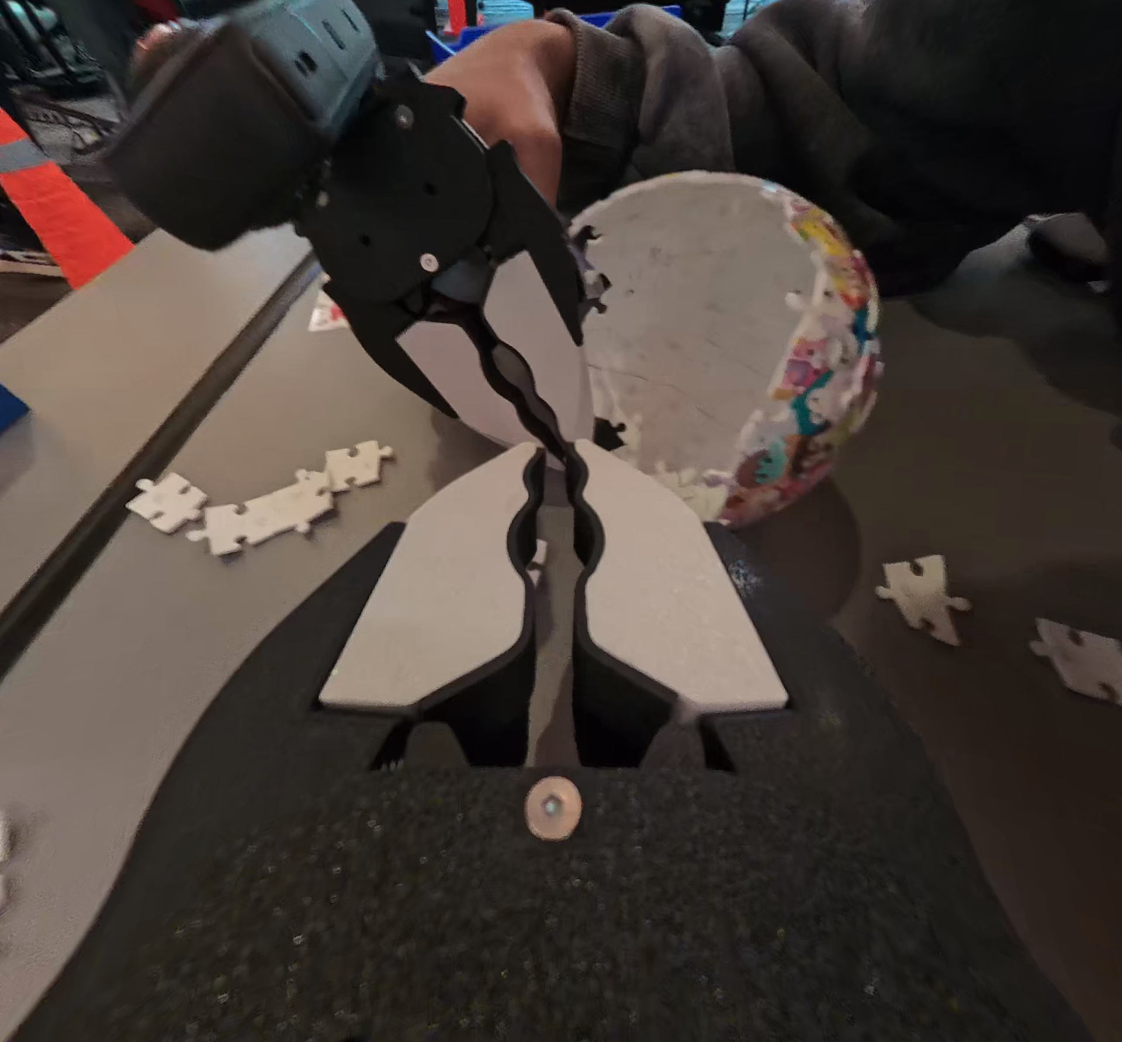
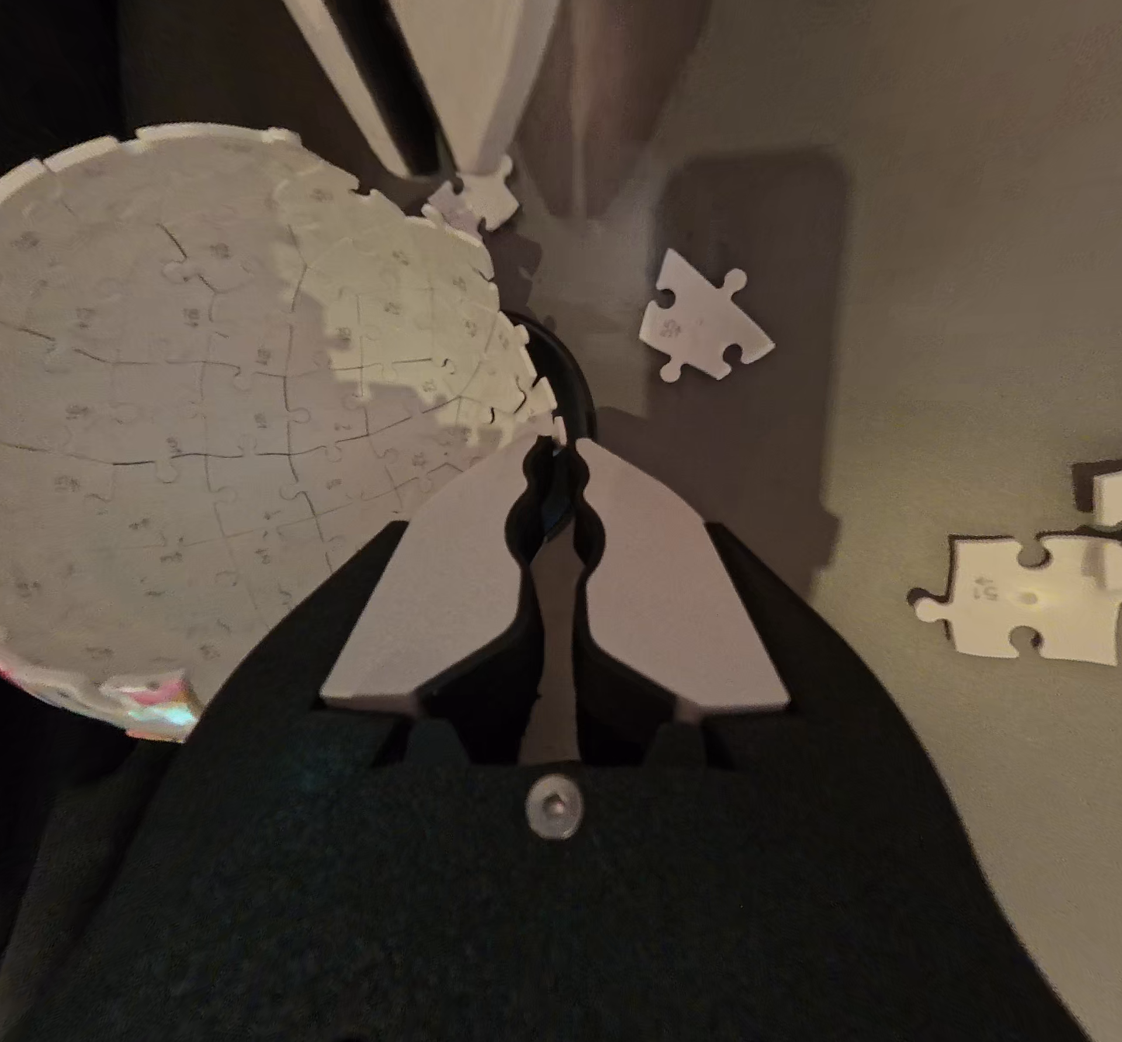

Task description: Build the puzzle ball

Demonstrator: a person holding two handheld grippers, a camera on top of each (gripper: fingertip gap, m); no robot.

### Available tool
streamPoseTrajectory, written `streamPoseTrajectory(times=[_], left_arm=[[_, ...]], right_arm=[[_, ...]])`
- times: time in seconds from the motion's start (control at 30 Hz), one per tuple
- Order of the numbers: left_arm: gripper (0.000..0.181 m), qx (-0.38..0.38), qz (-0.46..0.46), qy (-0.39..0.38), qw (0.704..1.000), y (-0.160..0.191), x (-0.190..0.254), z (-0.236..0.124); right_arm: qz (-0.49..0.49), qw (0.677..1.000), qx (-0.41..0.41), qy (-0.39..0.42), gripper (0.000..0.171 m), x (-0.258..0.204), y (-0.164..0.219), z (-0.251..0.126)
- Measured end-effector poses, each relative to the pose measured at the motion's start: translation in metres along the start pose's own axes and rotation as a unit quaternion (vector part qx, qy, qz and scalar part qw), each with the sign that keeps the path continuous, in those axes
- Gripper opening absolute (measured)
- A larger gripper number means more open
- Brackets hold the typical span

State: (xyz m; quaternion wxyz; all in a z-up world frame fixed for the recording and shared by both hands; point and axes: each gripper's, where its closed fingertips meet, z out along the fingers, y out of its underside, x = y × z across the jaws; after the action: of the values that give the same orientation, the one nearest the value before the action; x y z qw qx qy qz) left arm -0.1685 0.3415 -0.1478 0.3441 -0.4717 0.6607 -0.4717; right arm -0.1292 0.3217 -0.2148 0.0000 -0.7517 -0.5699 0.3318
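Observation:
The half-built puzzle ball [image 1: 698, 333] is an open shell, white inside and brightly coloured outside, tilted on the grey table; it also shows in the right wrist view [image 2: 212, 405]. My right gripper [image 2: 555, 448] is shut with its tips on the shell's rim; in the left wrist view it [image 1: 558, 436] reaches down from the upper left. My left gripper [image 1: 557, 466] is shut on a small white puzzle piece [image 2: 486, 199]. It holds the piece just off the shell's far rim, and it shows at the top of the right wrist view [image 2: 470, 178].
A strip of joined white pieces [image 1: 261, 503] lies left of the ball, with loose pieces [image 1: 923, 597] to the right. The right wrist view shows a single piece [image 2: 704, 324], joined pieces [image 2: 1032, 606] and a black ring [image 2: 567, 369] under the shell. A grey-sleeved arm [image 1: 668, 102] is behind. The left gripper's tips are roughly 8 cm from the right gripper's.

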Motion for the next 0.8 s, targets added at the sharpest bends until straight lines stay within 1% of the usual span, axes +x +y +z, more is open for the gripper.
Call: streamPoseTrajectory(times=[0.1, 0.2, 0.3, 0.37, 0.47, 0.6, 0.7, 0.8], left_arm=[[0.011, -0.016, -0.009, 0.017, 1.0, 0.009, 0.018, 0.002], [0.013, -0.026, 0.007, 0.024, 0.999, 0.011, 0.028, 0.005], [0.014, 0.005, 0.002, 0.015, 1.0, -0.001, 0.029, -0.001], [0.019, 0.037, -0.015, 0.008, 0.999, -0.01, 0.028, -0.009], [0.028, 0.064, -0.034, 0.009, 0.997, -0.017, 0.035, -0.018], [0.05, 0.076, -0.023, 0.006, 0.997, -0.021, 0.056, -0.01], [0.055, 0.065, -0.031, 0.023, 0.997, -0.018, 0.064, -0.001], [0.053, 0.058, -0.07, 0.055, 0.994, -0.015, 0.065, 0.003]], right_arm=[[0.004, 1.0, -0.005, -0.009, 0.004, -0.001, 0.001, 0.001], [0.005, 1.0, -0.021, -0.012, 0.004, -0.002, 0.003, 0.003], [0.001, 0.999, -0.035, -0.009, 0.004, -0.004, 0.004, 0.004], [0.0, 0.999, -0.043, -0.006, 0.004, -0.004, 0.004, 0.004], [-0.006, 0.999, -0.049, -0.003, 0.004, -0.004, 0.003, 0.005], [-0.009, 0.999, -0.045, -0.008, 0.004, -0.004, 0.001, 0.006], [-0.011, 0.999, -0.039, -0.015, 0.005, -0.004, 0.0, 0.006], [-0.01, 0.999, -0.037, -0.024, 0.005, -0.005, 0.0, 0.007]])
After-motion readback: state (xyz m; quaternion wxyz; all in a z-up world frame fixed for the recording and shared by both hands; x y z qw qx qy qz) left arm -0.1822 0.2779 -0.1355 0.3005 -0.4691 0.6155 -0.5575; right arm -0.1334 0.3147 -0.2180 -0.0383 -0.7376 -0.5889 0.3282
